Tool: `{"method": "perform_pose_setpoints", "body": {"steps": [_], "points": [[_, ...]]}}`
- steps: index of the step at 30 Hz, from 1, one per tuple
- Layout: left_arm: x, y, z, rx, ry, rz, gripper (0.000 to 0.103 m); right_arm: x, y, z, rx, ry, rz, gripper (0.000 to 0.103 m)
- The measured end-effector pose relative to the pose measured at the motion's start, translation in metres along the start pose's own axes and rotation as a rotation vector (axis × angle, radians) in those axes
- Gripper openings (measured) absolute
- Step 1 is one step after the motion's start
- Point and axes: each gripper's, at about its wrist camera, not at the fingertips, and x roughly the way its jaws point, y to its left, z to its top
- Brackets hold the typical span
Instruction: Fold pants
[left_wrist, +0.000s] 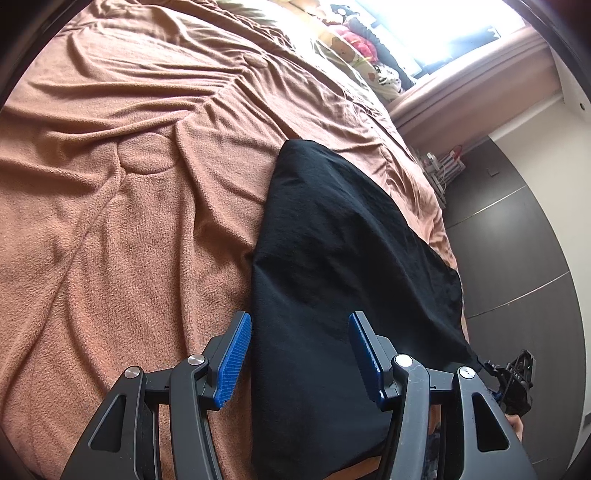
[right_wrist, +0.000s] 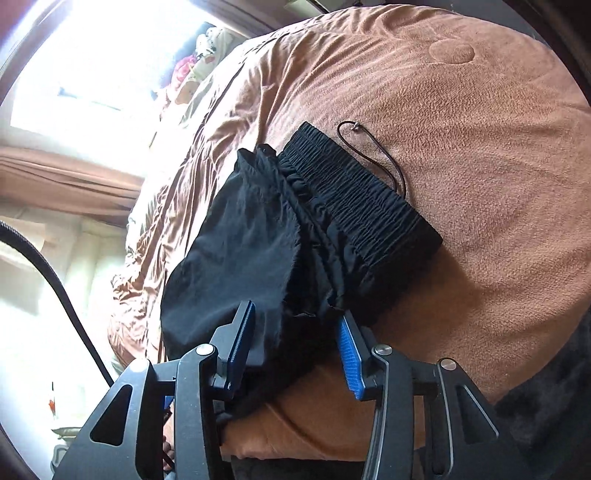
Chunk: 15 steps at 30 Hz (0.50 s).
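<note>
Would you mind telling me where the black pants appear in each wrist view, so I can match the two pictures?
Left wrist: black pants run from centre to bottom, right of middle.
Right wrist: the pants sit at centre, elastic waistband toward upper right.
Shared landmark: the brown fleece blanket beneath them.

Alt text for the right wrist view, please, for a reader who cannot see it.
Black pants lie folded on a brown fleece blanket, elastic waistband farthest from the camera, a dark drawstring trailing beside it. The right tongs stand open over the near edge of the fabric, pads not pressing it.
</note>
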Motion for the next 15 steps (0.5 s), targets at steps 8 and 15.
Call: {"method": "perform_pose_setpoints", "body": {"steps": [8,15], "points": [[0.008,-0.007,0.000,0.023,0.039,-0.013,0.062,0.021,-0.001,0.000,0.000,0.000,-0.036,0.032],[0.010,-0.010,-0.001,0.035,0.043,0.004,0.067,0.001,0.028,0.007,-0.124,-0.081,-0.106,0.008]]}}
